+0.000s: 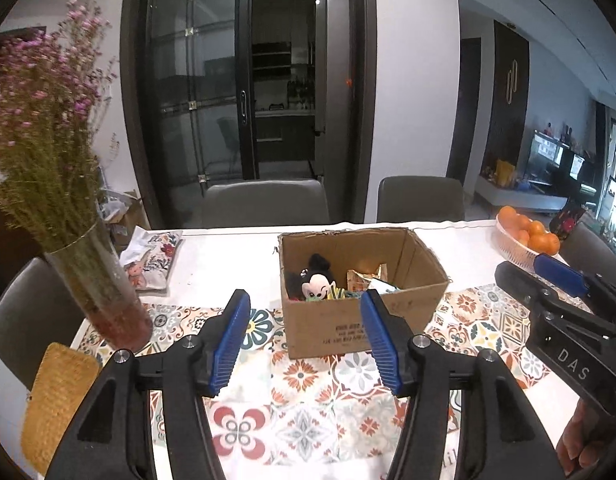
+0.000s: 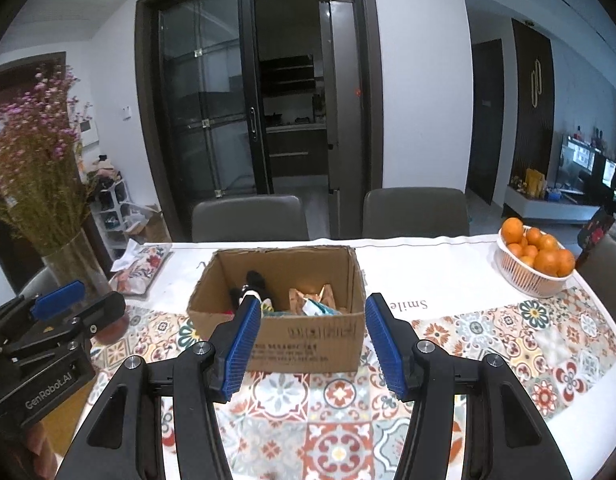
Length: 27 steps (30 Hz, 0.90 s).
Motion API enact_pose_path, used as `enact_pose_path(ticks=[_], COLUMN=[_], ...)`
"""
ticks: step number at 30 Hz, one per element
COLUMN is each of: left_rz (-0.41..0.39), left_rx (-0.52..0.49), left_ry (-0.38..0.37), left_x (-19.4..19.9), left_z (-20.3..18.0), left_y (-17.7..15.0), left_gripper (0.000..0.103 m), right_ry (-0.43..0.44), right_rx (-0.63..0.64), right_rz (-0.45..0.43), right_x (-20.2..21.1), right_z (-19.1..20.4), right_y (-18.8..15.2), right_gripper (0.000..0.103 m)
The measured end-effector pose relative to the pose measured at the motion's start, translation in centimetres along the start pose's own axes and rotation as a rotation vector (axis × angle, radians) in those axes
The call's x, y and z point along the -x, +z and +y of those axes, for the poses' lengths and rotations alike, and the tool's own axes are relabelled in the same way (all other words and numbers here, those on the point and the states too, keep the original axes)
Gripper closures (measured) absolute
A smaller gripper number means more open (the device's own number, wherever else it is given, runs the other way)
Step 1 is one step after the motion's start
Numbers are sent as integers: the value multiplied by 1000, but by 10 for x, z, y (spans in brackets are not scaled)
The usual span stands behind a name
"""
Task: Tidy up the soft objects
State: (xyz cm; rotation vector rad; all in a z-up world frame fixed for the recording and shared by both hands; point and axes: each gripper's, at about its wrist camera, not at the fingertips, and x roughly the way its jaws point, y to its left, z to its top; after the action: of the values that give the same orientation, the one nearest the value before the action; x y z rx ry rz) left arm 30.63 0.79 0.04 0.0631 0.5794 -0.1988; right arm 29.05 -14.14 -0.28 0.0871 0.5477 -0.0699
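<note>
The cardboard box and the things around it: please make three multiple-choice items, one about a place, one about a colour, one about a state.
1. Where is the basket of oranges relative to the cardboard box?
A. To its right, near the table edge
B. Inside it
C. In front of it

2. What colour are the pads on the gripper fingers?
A. Red
B. Blue
C. Yellow

3. What is the state of the left gripper?
A. Shut on the plush mouse
B. Shut with nothing held
C. Open with nothing held

Answers:
1 A, the basket stands apart on the right side of the table.
2 B, both pads show ribbed blue faces.
3 C, a wide gap shows only tablecloth and box, and the plush mouse lies in the box.
</note>
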Motion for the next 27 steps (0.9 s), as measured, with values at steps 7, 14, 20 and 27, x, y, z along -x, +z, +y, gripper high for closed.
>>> enact_pose_path(ticks=[7, 14, 20, 27], left_rz=[-28, -53, -61, -78], left_rx=[12, 14, 18, 5], left_ry=[18, 33, 37, 48], left_x=[48, 94, 126, 161], left_z=[-14, -33, -47, -54], left_y=[-16, -39, -56, -72], left_gripper=[44, 40, 34, 17], right_ry=[30, 48, 38, 20], right_rx=[11, 17, 17, 10], right_rz=[-17, -27, -44, -52], right_x=[44, 84, 122, 157], right_z=[-6, -19, -27, -35], right_y=[-14, -37, -57, -76], right_gripper=[47, 47, 31, 23])
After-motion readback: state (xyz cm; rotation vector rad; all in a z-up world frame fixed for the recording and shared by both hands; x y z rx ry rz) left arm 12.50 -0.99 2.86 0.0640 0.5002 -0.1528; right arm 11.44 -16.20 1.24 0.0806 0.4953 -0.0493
